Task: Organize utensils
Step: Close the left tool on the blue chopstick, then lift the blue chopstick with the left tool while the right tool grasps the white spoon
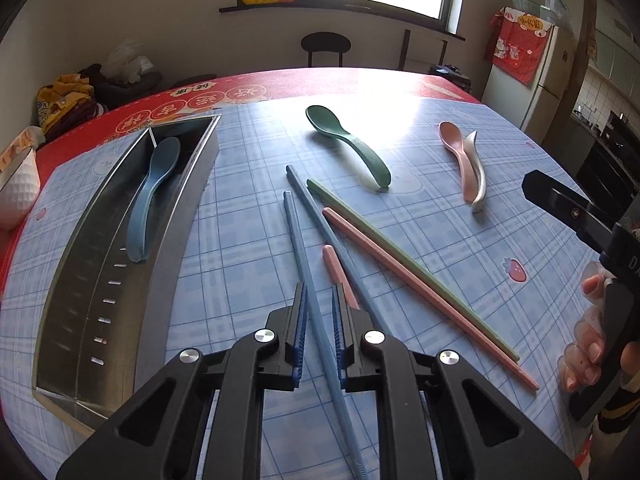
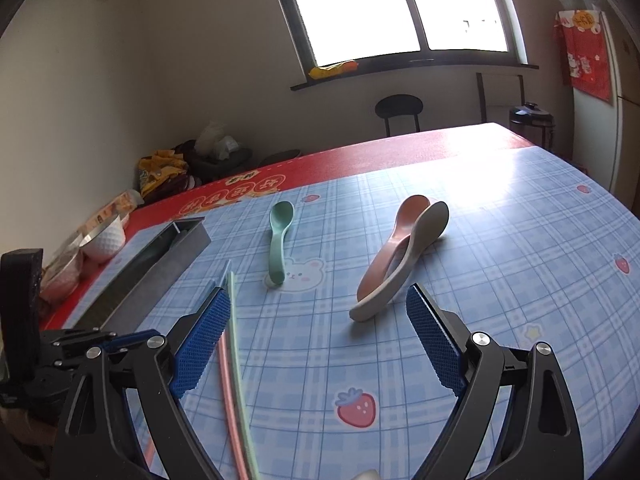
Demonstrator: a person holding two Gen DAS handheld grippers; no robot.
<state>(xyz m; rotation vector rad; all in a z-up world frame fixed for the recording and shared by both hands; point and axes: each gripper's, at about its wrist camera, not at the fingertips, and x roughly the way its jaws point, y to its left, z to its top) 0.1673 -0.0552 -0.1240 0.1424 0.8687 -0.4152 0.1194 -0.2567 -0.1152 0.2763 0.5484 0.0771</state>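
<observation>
Lying loose: four spoons [image 1: 348, 146], five chopsticks [image 1: 420, 280], one tray [image 1: 176, 240]

Left gripper [image 1: 320, 300] clamps a blue plastic chopstick [image 1: 306, 264] at lower centre, beside a steel tray [image 1: 176, 216].

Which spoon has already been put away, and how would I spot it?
Start at the long steel tray on the left of the blue checked tablecloth. Inside lies a dusty-blue plastic spoon, bowl toward the window. It is the only spoon in the tray; the green, pink and white ones lie loose on the cloth.
</observation>
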